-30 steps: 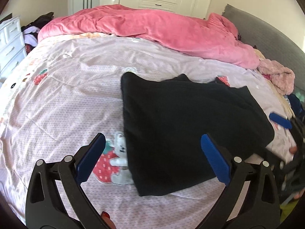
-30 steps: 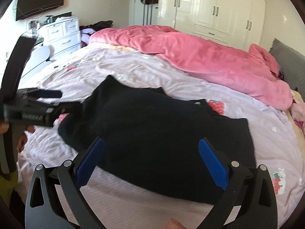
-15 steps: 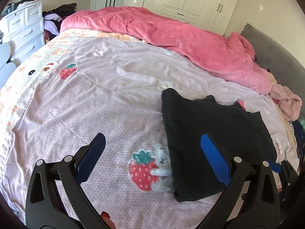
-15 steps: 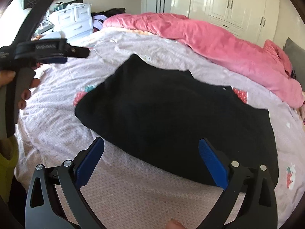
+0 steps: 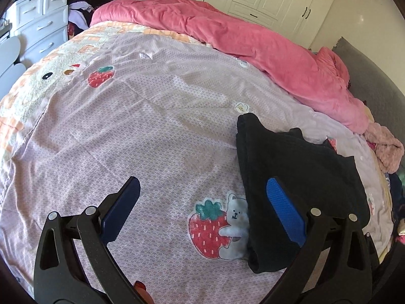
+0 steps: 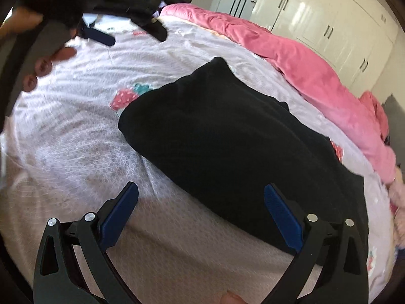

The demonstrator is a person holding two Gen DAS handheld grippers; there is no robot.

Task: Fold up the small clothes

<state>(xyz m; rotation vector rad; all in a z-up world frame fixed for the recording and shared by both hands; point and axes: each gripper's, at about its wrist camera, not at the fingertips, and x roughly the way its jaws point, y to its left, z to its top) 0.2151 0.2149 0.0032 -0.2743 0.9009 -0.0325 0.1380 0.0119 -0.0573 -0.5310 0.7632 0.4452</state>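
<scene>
A: Bedroom, midday light. Nearest the lens, the right gripper (image 6: 201,212) hangs over the bedsheet (image 6: 76,131), its 2 blue-padded jaws spread wide with nothing between them. The left gripper (image 5: 202,209) is the same: jaws fully apart, empty, poised above a strawberry-and-bear print (image 5: 217,228).

B: And the garment?

A: The black garment (image 6: 240,136) lies flat on the sheet, apparently already doubled over. In the left wrist view it sits at 3 o'clock, its near corner behind the right-hand pad. In the right wrist view it fills the centre, running toward 4 o'clock.

B: What would make the next fold clean?

A: My guess: each gripper pinches 1 near corner, catching every layer, lifts low and lays it over evenly. The cloth looks soft, thick and limp, so a slack grab would drag a crease.

B: Beyond that?

A: The sheet is thin, pale lilac, dotted and lightly rumpled. At 12 o'clock a plush pink duvet (image 5: 253,40) is bunched along the far side, then glossy white wardrobe doors (image 5: 273,0). A drawer unit (image 5: 40,25) stands at 10 o'clock.
</scene>
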